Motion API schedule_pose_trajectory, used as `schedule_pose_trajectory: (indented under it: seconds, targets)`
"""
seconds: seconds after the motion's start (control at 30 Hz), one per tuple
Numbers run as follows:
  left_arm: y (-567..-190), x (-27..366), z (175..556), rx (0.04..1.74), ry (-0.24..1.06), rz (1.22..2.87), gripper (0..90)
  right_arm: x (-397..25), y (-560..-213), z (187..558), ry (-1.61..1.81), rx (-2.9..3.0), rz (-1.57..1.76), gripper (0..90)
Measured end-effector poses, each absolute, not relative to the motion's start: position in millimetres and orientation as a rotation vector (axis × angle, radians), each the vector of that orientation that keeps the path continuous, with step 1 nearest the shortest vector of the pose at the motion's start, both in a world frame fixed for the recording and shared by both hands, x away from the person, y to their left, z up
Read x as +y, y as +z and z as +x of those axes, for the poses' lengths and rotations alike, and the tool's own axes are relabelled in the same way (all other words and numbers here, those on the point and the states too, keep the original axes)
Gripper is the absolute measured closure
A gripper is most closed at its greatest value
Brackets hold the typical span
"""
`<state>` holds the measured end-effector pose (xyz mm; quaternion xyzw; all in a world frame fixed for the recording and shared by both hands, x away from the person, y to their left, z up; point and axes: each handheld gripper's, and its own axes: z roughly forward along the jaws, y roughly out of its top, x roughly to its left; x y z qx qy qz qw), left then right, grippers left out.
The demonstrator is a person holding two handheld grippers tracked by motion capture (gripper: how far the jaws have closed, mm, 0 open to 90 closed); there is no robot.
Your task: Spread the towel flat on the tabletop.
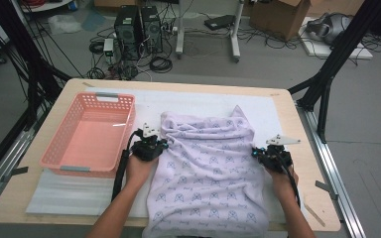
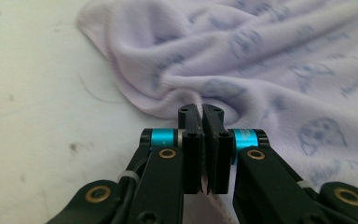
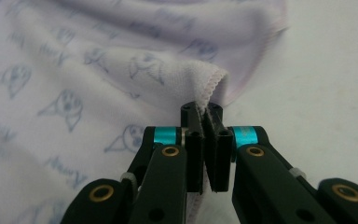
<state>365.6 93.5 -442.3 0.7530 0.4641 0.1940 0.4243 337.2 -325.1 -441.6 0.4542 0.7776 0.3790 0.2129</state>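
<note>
- Left gripper [image 2: 202, 109]: jaws clamped on towel [image 1: 208, 168] left edge, held for spreading
- Right gripper [image 3: 201, 108]: jaws clamped on right hem, tension shared
- Basket [image 1: 59, 148]: set alongside

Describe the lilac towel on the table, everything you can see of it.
The towel is pale lilac, soft-looking knit or terry with a repeated blue animal-face print and a stitched hem. It lies mostly spread on the white mat, its far part rumpled into folds, its near end hanging over the table's edge. The left tool is shut on its left edge, the right tool on its right edge. The pink basket stands apart, to its left.
</note>
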Motion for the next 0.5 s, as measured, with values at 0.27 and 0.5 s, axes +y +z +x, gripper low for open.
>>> schedule_pose_trajectory:
  seconds: [0.27,0.5]
  targets:
    - [-442.1,103.4,393.5,1.272,0.538,1.750,85.7,-326.2,-429.9,379.4,1.026,2.036,1.347,86.8]
    - [-431.4,101.2,362.3,1.122,0.483,1.810,48.4,-327.7,-424.5,363.5,1.060,1.987,1.368,61.3]
